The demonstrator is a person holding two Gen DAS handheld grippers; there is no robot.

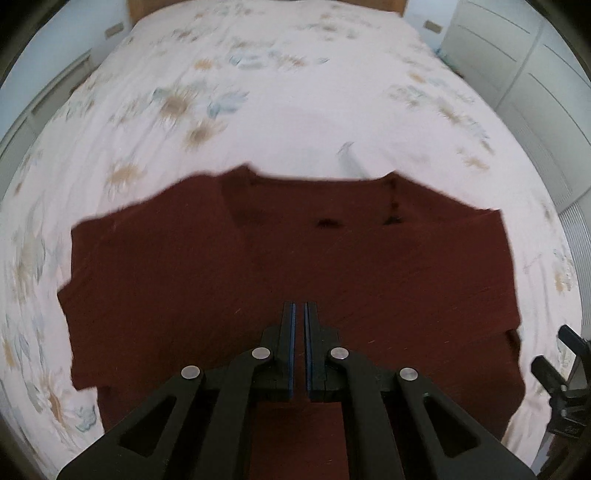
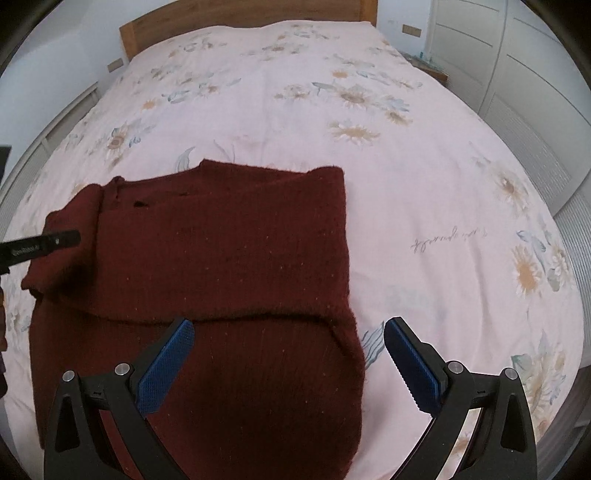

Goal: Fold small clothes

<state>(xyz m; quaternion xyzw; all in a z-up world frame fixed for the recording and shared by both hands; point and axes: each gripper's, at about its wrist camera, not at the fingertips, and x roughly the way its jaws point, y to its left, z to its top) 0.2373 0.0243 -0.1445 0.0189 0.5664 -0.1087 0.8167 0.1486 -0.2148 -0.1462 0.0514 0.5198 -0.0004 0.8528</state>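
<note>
A dark red knitted sweater (image 2: 221,258) lies on a bed (image 2: 424,184) covered with a pale pink bedspread printed with daisy-like flowers and blue-grey leaves. The sweater sits on the near part of the bed, partly folded: an upper layer is turned down over the body and ends in a straight crosswise edge, and a sleeve (image 2: 62,236) lies bunched at its left side. Two small dark holes or shadows show near the neckline in both views.

The left gripper (image 1: 299,306) hangs over the middle of the sweater with its blue-lined jaws pressed together and nothing between them. Its view is smeared, so the flower print looks streaked. In the right wrist view this gripper's black side enters from the left edge over the sleeve, with small white lettering too blurred to read.

The right gripper (image 2: 288,332) is spread wide, empty, above the sweater's right edge: one blue pad (image 2: 166,365) is over the knit, the other over the bare bedspread.

Faint cursive writing (image 2: 448,240) is printed on the bedspread to the right of the sweater; it appears upside down and cannot be read. A wooden headboard (image 2: 240,22) stands at the far end, white wardrobe doors (image 2: 517,55) to the right.
</note>
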